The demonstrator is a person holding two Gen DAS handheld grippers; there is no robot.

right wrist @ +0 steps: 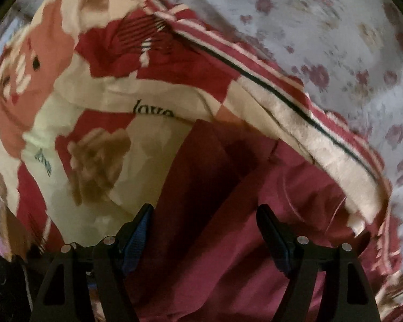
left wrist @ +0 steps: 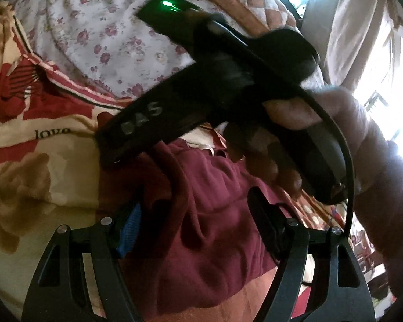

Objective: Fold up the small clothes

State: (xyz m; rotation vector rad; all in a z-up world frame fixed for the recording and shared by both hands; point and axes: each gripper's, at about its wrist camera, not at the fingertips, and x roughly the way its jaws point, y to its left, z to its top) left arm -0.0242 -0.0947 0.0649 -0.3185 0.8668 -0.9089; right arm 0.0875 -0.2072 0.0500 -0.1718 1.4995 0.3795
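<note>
A maroon garment (left wrist: 201,214) lies crumpled on a red-and-cream patterned blanket (left wrist: 40,139). My left gripper (left wrist: 196,209) is open, its fingers spread just above the garment. The right gripper's black body (left wrist: 228,80), held by a hand (left wrist: 335,123), crosses the left wrist view above the cloth; its tips are hidden there. In the right wrist view, my right gripper (right wrist: 204,222) is open over the same maroon garment (right wrist: 241,214), which lies folded with a dark crease between the fingers.
The blanket (right wrist: 94,123) with "love" printed on it covers the bed. A white floral sheet (left wrist: 107,26) lies behind it, also in the right wrist view (right wrist: 322,40). Curtains and a bright window (left wrist: 376,53) stand at the right.
</note>
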